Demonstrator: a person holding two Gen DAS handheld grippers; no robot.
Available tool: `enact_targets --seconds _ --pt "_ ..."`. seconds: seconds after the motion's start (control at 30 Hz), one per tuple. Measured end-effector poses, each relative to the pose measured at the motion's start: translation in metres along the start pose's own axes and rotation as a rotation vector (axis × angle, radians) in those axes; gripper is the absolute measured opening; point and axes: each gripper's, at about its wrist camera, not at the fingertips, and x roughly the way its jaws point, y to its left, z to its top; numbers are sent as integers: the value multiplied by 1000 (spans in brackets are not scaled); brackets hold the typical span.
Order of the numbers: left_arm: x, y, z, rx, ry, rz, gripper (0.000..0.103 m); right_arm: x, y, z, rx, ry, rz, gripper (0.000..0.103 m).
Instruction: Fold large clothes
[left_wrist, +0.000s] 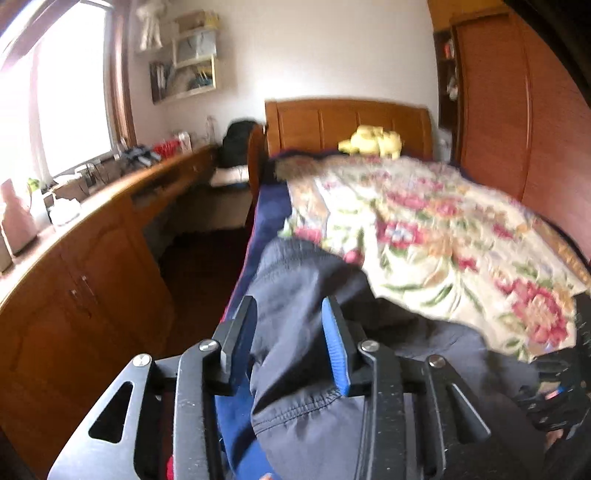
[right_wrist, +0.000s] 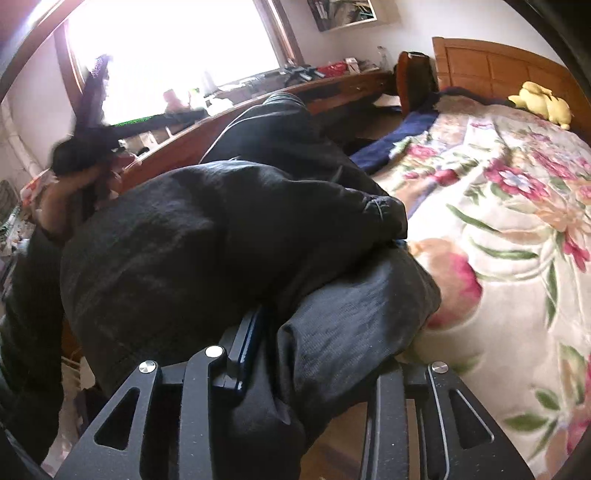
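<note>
A dark grey garment (left_wrist: 295, 369) lies bunched at the near edge of the bed, partly under the floral blanket (left_wrist: 424, 229). In the left wrist view my left gripper (left_wrist: 288, 306) has its fingers apart, and a fold of the garment runs loosely between them. The right wrist view shows the same grey cloth (right_wrist: 351, 314) draped over my right gripper (right_wrist: 325, 332). Its left finger (right_wrist: 251, 347) shows and its right finger is hidden under the cloth. The jaws stand apart. A black fabric mass (right_wrist: 184, 240) bulges just behind.
The floral blanket (right_wrist: 498, 221) covers the bed over a blue sheet (left_wrist: 269, 210). A yellow plush toy (left_wrist: 369, 142) sits by the wooden headboard (left_wrist: 347, 122). A cluttered wooden desk (left_wrist: 110, 221) runs along the left under the window. A wardrobe (left_wrist: 517, 129) stands right.
</note>
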Motion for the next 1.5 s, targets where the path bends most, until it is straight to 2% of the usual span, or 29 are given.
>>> enact_targets --seconds 0.13,0.2,0.3,0.4,0.47,0.53,0.63,0.7,0.8,0.9,1.03,1.23,1.33,1.5 --pt "-34 -28 8 8 -84 -20 41 -20 -7 -4 103 63 2 38" --pt "-44 -45 11 21 -120 -37 41 -16 -16 -4 184 93 22 40" --pt "-55 -79 14 47 -152 -75 42 -13 0 -5 116 134 -37 40" --pt "-64 -100 13 64 -169 -100 44 -28 16 -6 56 142 -51 42" --pt "-68 -116 12 78 -175 -118 45 -54 15 -7 76 109 -25 63" --pt "-72 -132 9 82 -196 -138 46 -88 8 -9 76 41 -53 68" --pt "-71 -153 2 62 -203 -186 47 -132 -8 -15 96 -77 -143 70" --pt "-69 -174 -5 53 -210 -206 47 -158 -13 -24 83 -155 -236 70" --pt "-68 -199 -20 41 -231 -222 47 -179 -10 -43 15 -258 -380 70" --pt "-66 -225 -39 30 -230 -209 47 -190 -6 -65 20 -324 -477 70" --pt "-68 -259 -61 30 -214 -142 47 -187 0 -82 42 -348 -504 70" --pt "-76 -289 -91 14 -190 -70 47 -210 11 -107 79 -391 -518 70" --pt "-81 -299 -108 -1 -172 -65 47 -211 12 -119 83 -409 -546 70" --pt "-81 -307 -128 1 -136 -70 47 -209 11 -134 117 -426 -531 70"
